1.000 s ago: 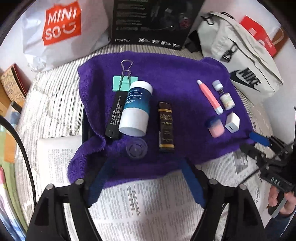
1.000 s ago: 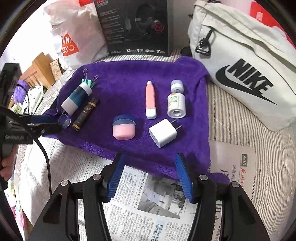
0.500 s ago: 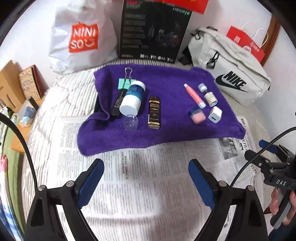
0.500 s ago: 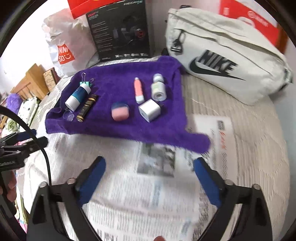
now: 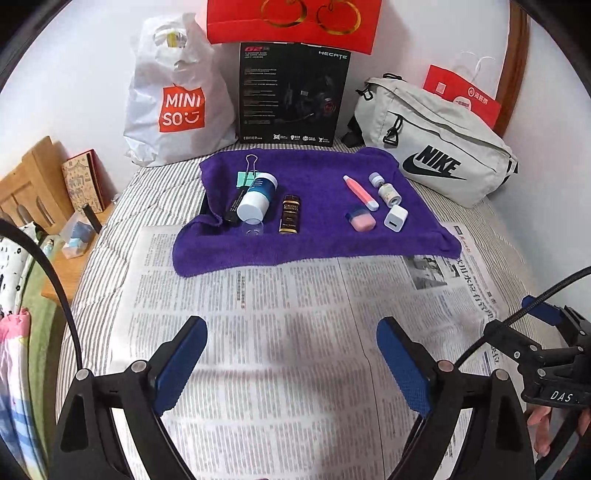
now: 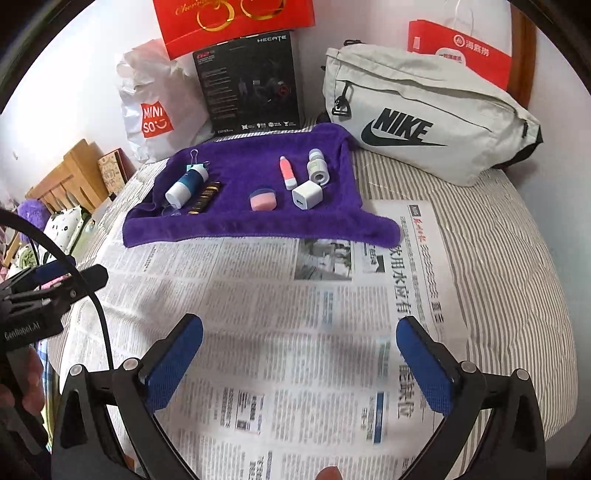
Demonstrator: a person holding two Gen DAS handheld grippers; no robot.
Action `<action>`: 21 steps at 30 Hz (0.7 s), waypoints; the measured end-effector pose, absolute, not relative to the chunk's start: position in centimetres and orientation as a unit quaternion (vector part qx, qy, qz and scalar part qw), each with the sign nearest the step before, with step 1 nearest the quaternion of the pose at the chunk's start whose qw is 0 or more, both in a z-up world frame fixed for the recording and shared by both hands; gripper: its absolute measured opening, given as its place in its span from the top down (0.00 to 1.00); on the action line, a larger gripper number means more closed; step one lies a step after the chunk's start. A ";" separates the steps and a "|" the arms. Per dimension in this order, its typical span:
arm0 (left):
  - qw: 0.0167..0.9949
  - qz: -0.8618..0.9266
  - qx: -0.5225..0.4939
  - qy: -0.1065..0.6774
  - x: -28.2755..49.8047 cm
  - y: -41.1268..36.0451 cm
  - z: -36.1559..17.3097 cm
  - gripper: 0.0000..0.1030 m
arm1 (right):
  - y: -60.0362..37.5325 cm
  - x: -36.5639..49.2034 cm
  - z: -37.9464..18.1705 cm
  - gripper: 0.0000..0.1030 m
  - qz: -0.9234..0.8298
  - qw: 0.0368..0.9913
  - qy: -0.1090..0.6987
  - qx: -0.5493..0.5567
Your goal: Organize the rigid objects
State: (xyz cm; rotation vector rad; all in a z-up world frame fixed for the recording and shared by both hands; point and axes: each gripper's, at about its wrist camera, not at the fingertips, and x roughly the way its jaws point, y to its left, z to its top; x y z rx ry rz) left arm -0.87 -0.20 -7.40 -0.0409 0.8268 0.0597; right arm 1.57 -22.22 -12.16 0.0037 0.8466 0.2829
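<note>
A purple towel lies across the far side of the newspaper. On its left part lie a green binder clip, a black stick, a blue-and-white bottle, a clear cap and a dark bar. Its right part holds a pink tube, a small bottle, a pink jar and a white charger. My left gripper hangs open over bare newspaper, well short of the towel. My right gripper is empty too, its jaws opening.
Newspaper covers a striped bed. Along the wall behind the towel stand a white Miniso bag, a black box, a grey Nike bag and red paper bags. Wooden furniture sits off the bed's left edge.
Both grippers have pulled back from the towel and risen, so the towel and its objects look smaller and farther. Both pairs of jaws stand wider apart than before.
</note>
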 end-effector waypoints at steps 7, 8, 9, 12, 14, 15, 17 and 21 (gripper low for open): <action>0.918 0.043 -0.020 0.393 -2.6 -1.0 -7.3 0.09 | -23.1 0.3 -12.2 0.00 0.133 0.901 0.413 0.008; 0.918 0.041 -0.021 0.393 -2.6 -1.0 -7.4 0.09 | -23.2 0.3 -12.3 0.00 0.131 0.901 0.414 0.007; 0.918 0.041 -0.020 0.394 -2.6 -1.1 -7.4 0.09 | -23.3 0.3 -12.3 0.00 0.129 0.901 0.415 0.008; 0.918 0.044 -0.009 0.395 -2.5 -1.5 -7.4 0.09 | -23.5 0.4 -12.4 0.00 0.129 0.900 0.416 0.014; 0.917 0.045 -0.004 0.396 -2.5 -1.8 -7.4 0.09 | -23.5 0.5 -12.5 0.00 0.127 0.901 0.415 0.014; 0.917 0.044 -0.002 0.397 -2.5 -1.8 -7.3 0.09 | -23.5 0.5 -12.5 0.00 0.127 0.901 0.416 0.013; 0.917 0.045 0.002 0.396 -2.5 -1.9 -7.2 0.09 | -23.5 0.5 -12.6 0.00 0.127 0.900 0.417 0.014; 0.918 0.044 0.003 0.394 -2.7 -1.9 -7.1 0.09 | -23.4 0.5 -12.6 0.00 0.128 0.900 0.417 0.011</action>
